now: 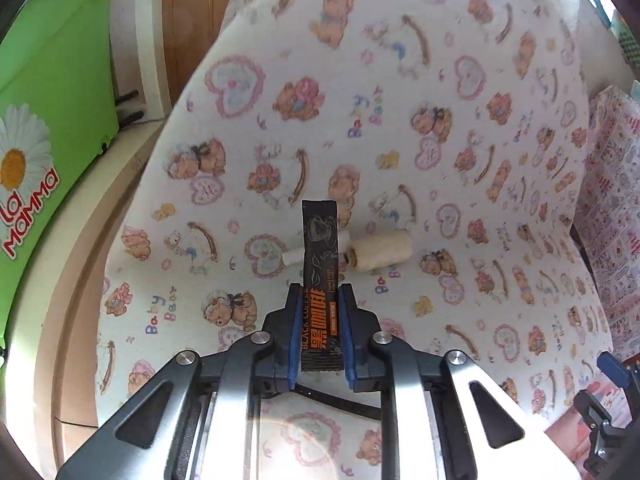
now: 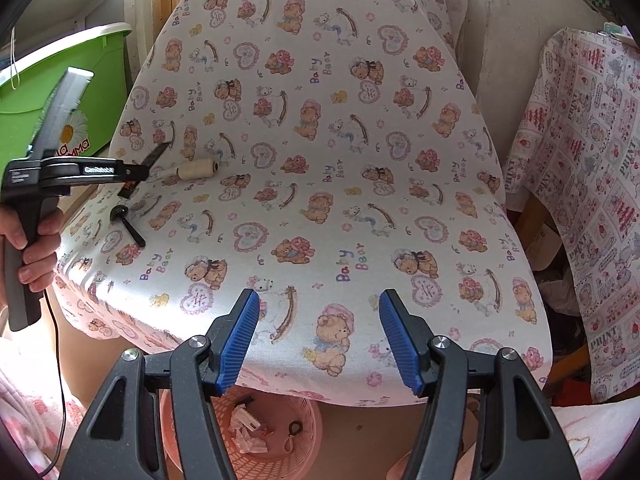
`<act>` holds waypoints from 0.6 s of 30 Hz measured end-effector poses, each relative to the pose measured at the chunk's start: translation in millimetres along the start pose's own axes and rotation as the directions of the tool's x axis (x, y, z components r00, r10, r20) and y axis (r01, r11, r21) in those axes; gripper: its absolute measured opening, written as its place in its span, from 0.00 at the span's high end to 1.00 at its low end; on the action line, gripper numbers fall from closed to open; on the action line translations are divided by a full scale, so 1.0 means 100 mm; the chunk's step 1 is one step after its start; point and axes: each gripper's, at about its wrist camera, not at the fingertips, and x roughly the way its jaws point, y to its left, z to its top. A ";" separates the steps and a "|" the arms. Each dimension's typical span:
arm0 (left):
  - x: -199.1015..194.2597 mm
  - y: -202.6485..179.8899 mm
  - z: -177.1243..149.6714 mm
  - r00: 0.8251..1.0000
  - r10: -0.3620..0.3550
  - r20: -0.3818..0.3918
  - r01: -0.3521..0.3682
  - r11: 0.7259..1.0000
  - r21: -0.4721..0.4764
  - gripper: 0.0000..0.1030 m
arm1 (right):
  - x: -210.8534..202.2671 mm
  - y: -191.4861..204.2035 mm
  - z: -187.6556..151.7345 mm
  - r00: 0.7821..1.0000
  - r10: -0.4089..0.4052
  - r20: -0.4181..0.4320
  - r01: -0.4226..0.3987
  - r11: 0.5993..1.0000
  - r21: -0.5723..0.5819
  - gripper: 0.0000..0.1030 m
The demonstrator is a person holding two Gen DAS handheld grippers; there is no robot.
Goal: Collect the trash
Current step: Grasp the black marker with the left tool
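Observation:
My left gripper (image 1: 320, 292) is shut on a black coffee sachet (image 1: 320, 276) and holds it upright above the bear-print cloth table (image 1: 400, 120). Behind the sachet lies a cream thread spool (image 1: 380, 255). In the right wrist view the left gripper (image 2: 140, 170) with the sachet (image 2: 154, 156) is at far left, next to the spool (image 2: 198, 169). A small black object (image 2: 128, 224) lies on the cloth near it. My right gripper (image 2: 318, 340) is open and empty over the table's near edge. A pink basket (image 2: 256, 440) with scraps stands on the floor below.
A green plastic tub (image 1: 52, 120) stands left of the table on a wooden ledge. A chair draped in pink printed cloth (image 2: 588, 200) stands at the right. A wall and wooden panels are behind the table.

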 end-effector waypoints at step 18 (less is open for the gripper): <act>-0.93 0.24 -0.08 1.000 0.007 0.008 -0.006 0.989 -0.148 0.84 | 0.12 0.41 0.04 0.999 0.035 0.016 -0.034 0.997 -0.062 0.37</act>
